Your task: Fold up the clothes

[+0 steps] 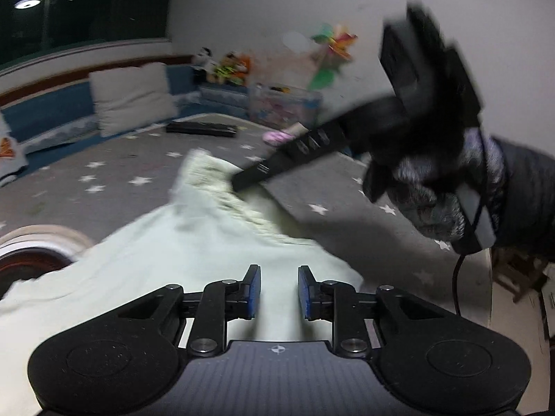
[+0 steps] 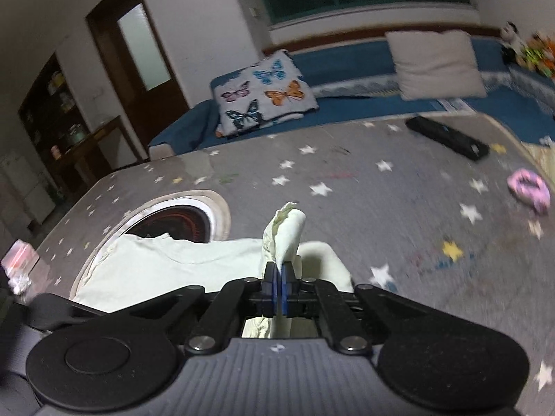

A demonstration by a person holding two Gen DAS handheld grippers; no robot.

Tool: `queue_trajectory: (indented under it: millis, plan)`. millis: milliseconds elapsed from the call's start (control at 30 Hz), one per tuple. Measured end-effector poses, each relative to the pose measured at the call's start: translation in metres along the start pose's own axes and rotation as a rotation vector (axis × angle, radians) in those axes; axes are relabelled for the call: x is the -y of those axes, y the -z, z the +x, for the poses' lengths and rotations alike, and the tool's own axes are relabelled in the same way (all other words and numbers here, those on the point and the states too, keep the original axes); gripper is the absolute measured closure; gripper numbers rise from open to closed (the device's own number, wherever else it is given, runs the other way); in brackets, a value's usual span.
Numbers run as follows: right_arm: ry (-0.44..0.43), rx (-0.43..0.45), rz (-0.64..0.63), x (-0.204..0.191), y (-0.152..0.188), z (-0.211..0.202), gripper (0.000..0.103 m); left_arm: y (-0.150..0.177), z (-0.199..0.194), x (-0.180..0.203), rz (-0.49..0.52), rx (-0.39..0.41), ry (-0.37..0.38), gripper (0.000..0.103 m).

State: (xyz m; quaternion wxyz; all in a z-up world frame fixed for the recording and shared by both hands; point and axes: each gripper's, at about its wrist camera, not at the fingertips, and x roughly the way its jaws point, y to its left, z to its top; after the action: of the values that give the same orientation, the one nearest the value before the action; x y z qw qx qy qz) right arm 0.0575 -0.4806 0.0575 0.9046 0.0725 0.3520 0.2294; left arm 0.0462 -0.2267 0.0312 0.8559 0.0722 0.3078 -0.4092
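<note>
A pale green garment lies spread on the grey star-patterned cover, its ribbed hem at the far end. My left gripper hovers over the near part of the cloth, its blue pads apart and pressing on nothing. In the left wrist view my right gripper, held by a gloved hand, reaches in from the right and pinches the ribbed hem. The right wrist view shows that gripper shut on a raised fold of the garment, with the rest of the cloth spread to its left.
A round opening with a red-lit rim lies partly under the garment. On the cover are a black bar-shaped object and a pink ring of fabric. A butterfly cushion and a white pillow rest on the blue bench behind.
</note>
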Motion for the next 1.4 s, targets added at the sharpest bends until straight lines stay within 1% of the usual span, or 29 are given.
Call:
queue_trajectory:
  millis: [33,133,200,367,467,600,800,867,900,1000,1033,1100,1133,1200,1233,1267,1367,1400]
  plan:
    - [-0.002,0.004,-0.016,-0.003,-0.003,-0.001,0.101,0.001,0.006,0.002,0.005,-0.011,0.013,0.082]
    - [-0.011,0.029,-0.041,-0.008,-0.010,-0.005,0.101,0.007,0.016,0.009,0.023,-0.030,0.032,0.081]
    - [-0.002,0.039,-0.004,0.000,-0.009,-0.002,0.101,0.012,0.019,0.013,0.036,-0.036,0.034,0.081]
    - [0.026,0.044,0.073,0.021,-0.001,-0.007,0.097,0.018,0.011,0.005,-0.011,-0.024,0.028,0.078]
    - [0.023,0.026,0.091,0.028,0.010,-0.020,0.096,0.021,0.007,0.005,-0.018,-0.019,0.031,0.078]
    - [-0.004,-0.024,0.129,0.033,0.037,-0.037,0.096,0.023,0.004,0.007,-0.027,-0.014,0.033,0.078]
    - [-0.055,-0.078,0.206,0.034,0.072,-0.035,0.096,0.016,0.007,0.003,-0.037,-0.008,0.028,0.078]
    - [-0.070,-0.057,0.233,0.035,0.075,-0.034,0.096,0.016,0.008,0.005,-0.034,-0.014,0.027,0.077]
    - [-0.089,-0.042,0.262,0.037,0.077,-0.033,0.094,0.016,0.009,0.005,-0.031,-0.016,0.026,0.078]
    - [-0.097,-0.050,0.297,0.039,0.081,-0.023,0.093,0.016,0.012,0.007,-0.023,-0.022,0.024,0.078]
    - [-0.093,-0.057,0.294,0.038,0.082,-0.021,0.096,0.016,0.012,0.007,-0.023,-0.022,0.022,0.077]
    - [-0.039,-0.066,0.268,0.035,0.083,-0.022,0.100,0.015,0.011,0.005,-0.031,-0.016,0.019,0.076]
    - [0.005,-0.062,0.247,0.032,0.080,-0.026,0.101,0.015,0.010,0.004,-0.036,-0.012,0.018,0.076]
    - [0.090,-0.053,0.204,0.026,0.076,-0.033,0.101,0.014,0.010,0.004,-0.039,-0.010,0.017,0.075]
    - [0.106,-0.027,0.174,0.022,0.071,-0.036,0.100,0.014,0.011,0.004,-0.038,-0.012,0.017,0.075]
    - [0.121,-0.001,0.145,0.018,0.067,-0.040,0.099,0.014,0.012,0.004,-0.038,-0.014,0.017,0.075]
    - [0.091,0.070,0.107,0.008,0.049,-0.041,0.096,0.015,0.009,0.005,-0.044,-0.012,0.014,0.074]
    - [0.080,0.079,0.096,0.005,0.042,-0.035,0.094,0.014,0.007,0.004,-0.049,-0.007,0.010,0.072]
